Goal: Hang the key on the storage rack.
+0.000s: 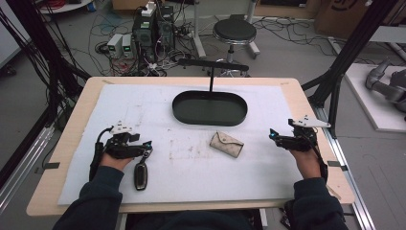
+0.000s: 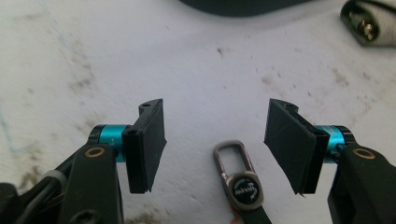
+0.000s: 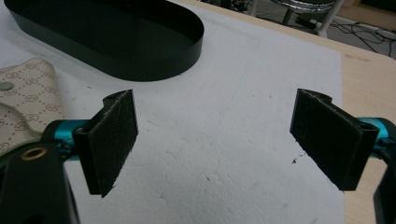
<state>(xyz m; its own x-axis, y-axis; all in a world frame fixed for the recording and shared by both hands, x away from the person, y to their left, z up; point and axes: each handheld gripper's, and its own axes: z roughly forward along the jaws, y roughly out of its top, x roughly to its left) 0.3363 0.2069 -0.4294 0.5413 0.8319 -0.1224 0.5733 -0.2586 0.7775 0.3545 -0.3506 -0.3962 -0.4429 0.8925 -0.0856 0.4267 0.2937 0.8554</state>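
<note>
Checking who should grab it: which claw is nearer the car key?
Left. The left claw hovers open right over the car key; the right claw sits far across the table.

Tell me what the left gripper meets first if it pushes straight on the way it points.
Probably the black tray; the left gripper straddles the key fob's metal clip, and beyond lies bare white mat.
</note>
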